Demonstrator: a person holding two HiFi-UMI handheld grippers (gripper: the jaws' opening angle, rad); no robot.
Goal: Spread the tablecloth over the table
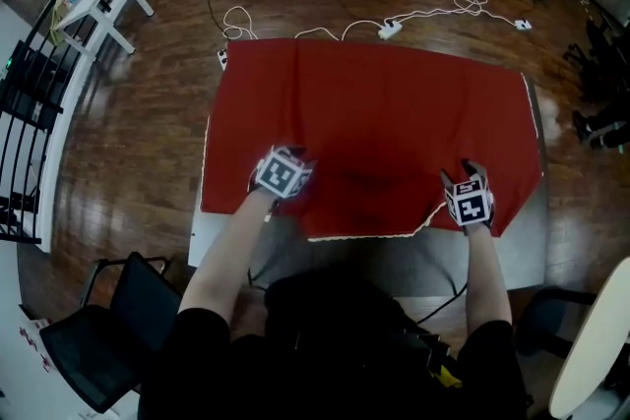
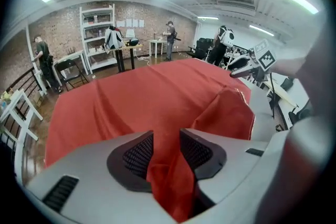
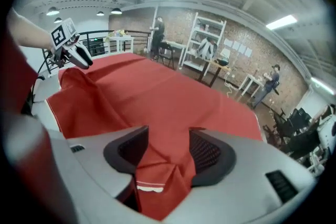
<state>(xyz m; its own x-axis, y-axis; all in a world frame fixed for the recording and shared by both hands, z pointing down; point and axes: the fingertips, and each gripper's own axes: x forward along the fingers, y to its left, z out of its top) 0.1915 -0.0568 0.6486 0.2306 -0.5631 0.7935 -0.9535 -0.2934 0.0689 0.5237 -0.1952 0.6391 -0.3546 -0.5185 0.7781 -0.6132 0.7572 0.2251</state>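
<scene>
- Wooden floor [image 1: 138, 133] surrounds a grey table [image 1: 394, 263]. The room behind it has brick walls and white shelving [image 2: 97, 34].
- Left gripper [image 2: 167, 145]: the jaws stand partly apart with a bunched fold of the red tablecloth [image 2: 157, 92] rising through the gap. The ribbed pads [image 2: 140, 153] show on both sides of the fold, and the cloth looks loose rather than pinched.
- Right gripper [image 3: 168, 148]: the jaws are wide apart. A crumpled stretch of the tablecloth [image 3: 173, 92] lies between them with its white hem [image 3: 149, 186] showing, clear of the left-hand pad [image 3: 131, 150].
- From the head view, the left gripper [image 1: 295, 170] is over the cloth near the table's near-left part. The right gripper [image 1: 465, 180] is at the cloth's near-right corner, where the fabric is rucked up into a peak.
- Each gripper shows in the other's view: the right one [image 2: 252, 64] beyond the raised corner, the left one [image 3: 73, 51] above a hump of cloth.
- The tablecloth [image 1: 374, 113] covers the table from its far edge most of the way across, and its hemmed edge stops short of the near edge.
- A bare grey strip of table is left along the near edge and down the right edge.
- Beyond the table are white cables [image 1: 433, 13] on the floor, a black folding chair [image 1: 118, 330] at the near left and small white tables [image 1: 98, 5] at the far left.
</scene>
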